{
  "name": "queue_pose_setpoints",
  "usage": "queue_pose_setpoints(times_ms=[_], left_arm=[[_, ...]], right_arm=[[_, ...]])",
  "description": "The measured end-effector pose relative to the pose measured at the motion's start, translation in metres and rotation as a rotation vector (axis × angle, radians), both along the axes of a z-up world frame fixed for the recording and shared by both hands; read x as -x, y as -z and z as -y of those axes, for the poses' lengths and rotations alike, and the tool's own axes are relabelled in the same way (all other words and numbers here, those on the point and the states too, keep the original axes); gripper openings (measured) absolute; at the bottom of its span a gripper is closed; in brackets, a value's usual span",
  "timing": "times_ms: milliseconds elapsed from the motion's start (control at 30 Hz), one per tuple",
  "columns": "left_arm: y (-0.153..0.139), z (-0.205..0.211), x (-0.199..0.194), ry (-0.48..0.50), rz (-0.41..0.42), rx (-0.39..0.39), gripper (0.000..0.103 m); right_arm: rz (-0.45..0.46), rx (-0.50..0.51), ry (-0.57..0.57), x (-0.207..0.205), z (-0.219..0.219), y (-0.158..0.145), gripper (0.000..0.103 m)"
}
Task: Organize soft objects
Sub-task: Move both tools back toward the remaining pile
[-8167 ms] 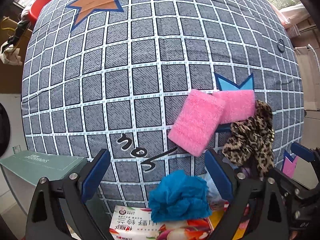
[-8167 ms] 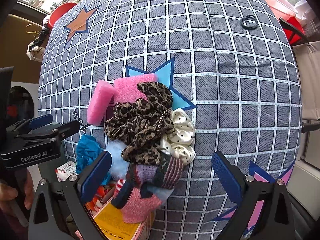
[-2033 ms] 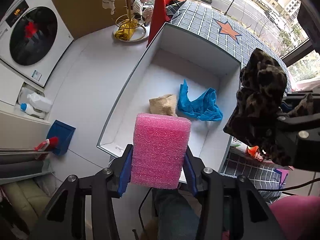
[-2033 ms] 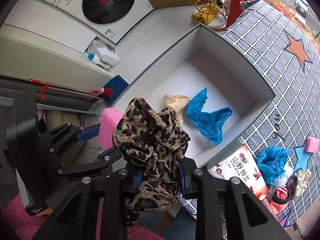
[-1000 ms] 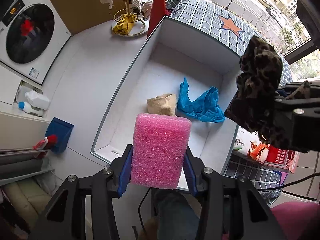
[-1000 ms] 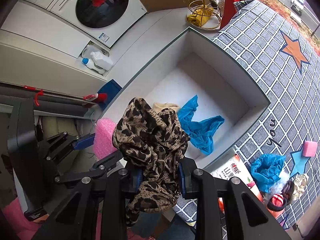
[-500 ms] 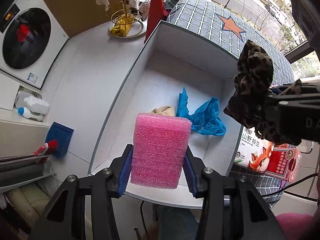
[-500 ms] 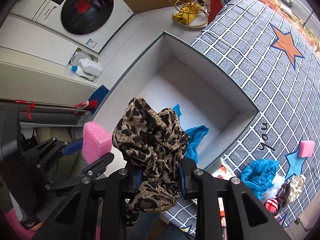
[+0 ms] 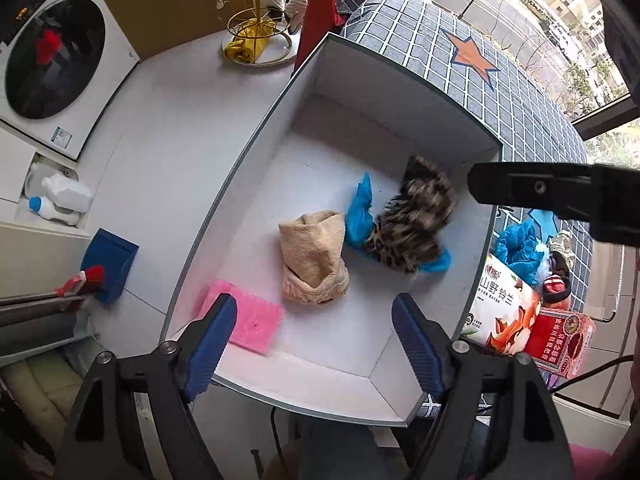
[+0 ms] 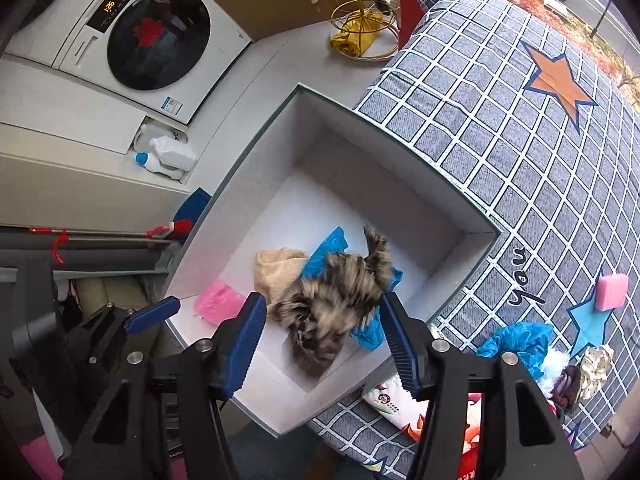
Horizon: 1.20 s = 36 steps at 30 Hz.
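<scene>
Lying in box (image 9: pixel 256 152): sponge (image 9: pixel 250 316), leopard cloth (image 9: pixel 412 232), towel (image 9: pixel 312 256).

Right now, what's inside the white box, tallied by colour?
Pink: 1, sponge
Tan: 1, knit cloth
Blue: 1, crumpled glove
Leopard print: 1, scrunchie, blurred
Total: 4 in the white box
</scene>
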<state>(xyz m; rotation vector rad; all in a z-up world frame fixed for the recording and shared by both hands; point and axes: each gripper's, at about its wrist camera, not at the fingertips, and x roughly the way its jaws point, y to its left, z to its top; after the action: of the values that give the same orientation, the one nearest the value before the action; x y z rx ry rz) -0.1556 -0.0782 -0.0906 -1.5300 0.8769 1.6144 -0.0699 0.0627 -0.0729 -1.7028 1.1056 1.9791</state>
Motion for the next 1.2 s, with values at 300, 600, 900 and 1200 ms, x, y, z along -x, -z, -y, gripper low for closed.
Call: queue_pose_setpoints(times_ms=[300, 600, 900, 1200], left_arm=[[0.005, -0.005, 0.008, -0.066, 0.108, -0.006, 0.103], [-0.010, -0.054, -0.038, 0.104, 0.191, -0.024, 0.103], [0.001, -0.122, -0.129, 0.358, 0.216, 0.034, 0.103], [0.076, -0.175, -0.192, 0.452, 0.251, 0.198, 0.103]], right_arm=[[-0.006, -0.012, 0.105, -0.024, -0.015, -0.017, 0.102], [-0.055, 0.066, 0.335, -0.111, -0.043, -0.053, 0.102], [-0.063, 0.049, 0.615, -0.243, -0.061, -0.081, 0.102], [0.000, 0.091, 0.813, -0.356, -0.067, -0.041, 0.102]])
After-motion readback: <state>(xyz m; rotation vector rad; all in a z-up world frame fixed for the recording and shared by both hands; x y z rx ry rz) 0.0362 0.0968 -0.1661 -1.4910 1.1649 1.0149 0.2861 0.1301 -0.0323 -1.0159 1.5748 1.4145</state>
